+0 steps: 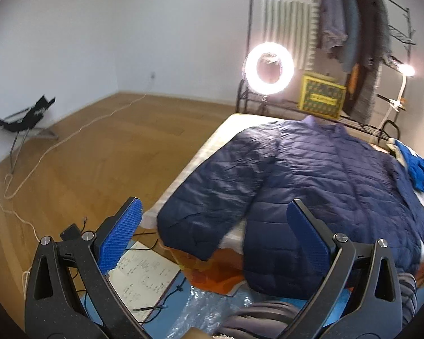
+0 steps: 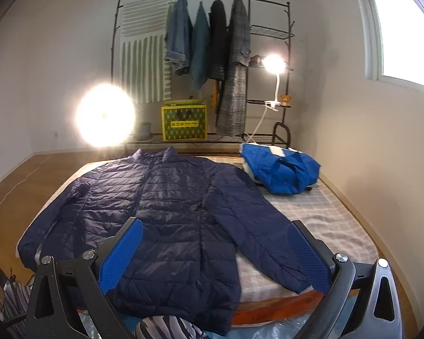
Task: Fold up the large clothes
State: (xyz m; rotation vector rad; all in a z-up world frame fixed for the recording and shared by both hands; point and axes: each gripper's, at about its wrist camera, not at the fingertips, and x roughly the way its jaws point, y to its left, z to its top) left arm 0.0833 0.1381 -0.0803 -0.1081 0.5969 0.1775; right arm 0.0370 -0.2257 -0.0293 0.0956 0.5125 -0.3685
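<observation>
A dark blue puffy jacket (image 2: 166, 212) is spread flat on the bed (image 2: 325, 214), sleeves out. The left gripper (image 1: 212, 226) and right gripper (image 2: 214, 243) are held above its bottom edge, fingers wide apart, nothing held. A bright blue garment (image 2: 282, 169) is piled near the far corner.

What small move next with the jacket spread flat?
Probably lower the right tongs onto the jacket's right sleeve near the cuff: both tongs are open and empty, and that sleeve lies spread outward on the bed, unfolded.
</observation>
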